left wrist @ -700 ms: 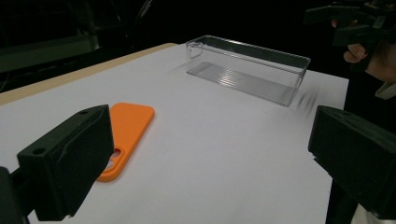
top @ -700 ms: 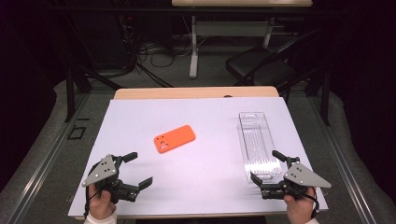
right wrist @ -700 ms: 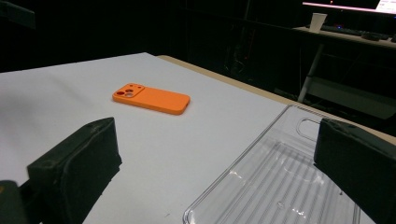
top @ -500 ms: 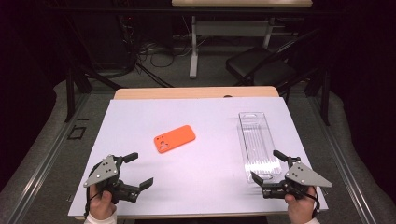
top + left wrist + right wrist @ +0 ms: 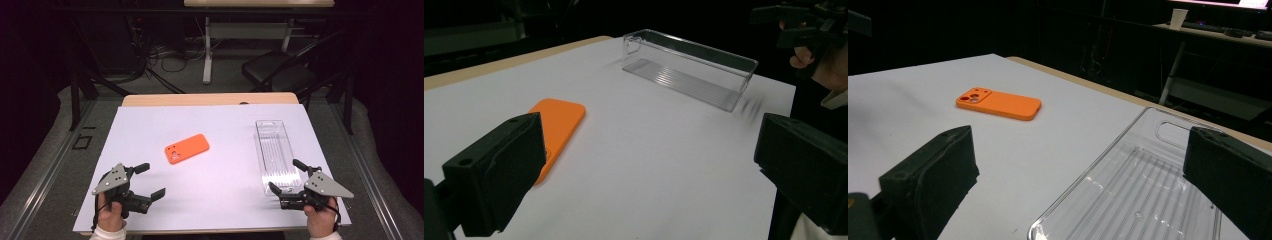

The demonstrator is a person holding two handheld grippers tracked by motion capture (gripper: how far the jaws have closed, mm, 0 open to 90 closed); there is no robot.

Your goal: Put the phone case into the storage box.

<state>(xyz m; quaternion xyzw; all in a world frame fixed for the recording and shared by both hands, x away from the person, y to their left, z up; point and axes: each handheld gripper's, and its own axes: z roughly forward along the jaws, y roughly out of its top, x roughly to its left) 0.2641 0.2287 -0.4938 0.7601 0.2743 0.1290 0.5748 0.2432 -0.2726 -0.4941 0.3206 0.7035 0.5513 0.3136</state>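
Note:
An orange phone case (image 5: 187, 148) lies flat, camera holes up, in the middle of the white sheet (image 5: 225, 125). To its right stands a long clear plastic tray (image 5: 276, 155), with nothing in it. My left gripper (image 5: 151, 181) rests near the front left, open, its jaws pointing toward the case. In the left gripper view the case (image 5: 559, 120) lies just past the left jaw and the tray (image 5: 689, 70) is farther off. My right gripper (image 5: 285, 175) is open at the tray's near end. In the right gripper view the tray (image 5: 1148, 185) lies between the jaws and the case (image 5: 998, 104) farther away.
The white sheet covers a wooden table whose far edge (image 5: 210, 99) shows bare. Behind the table stand a dark chair (image 5: 280, 75), a desk leg (image 5: 207, 50) and cables on the floor. In the left gripper view the other hand's gripper (image 5: 804, 22) is at the top right.

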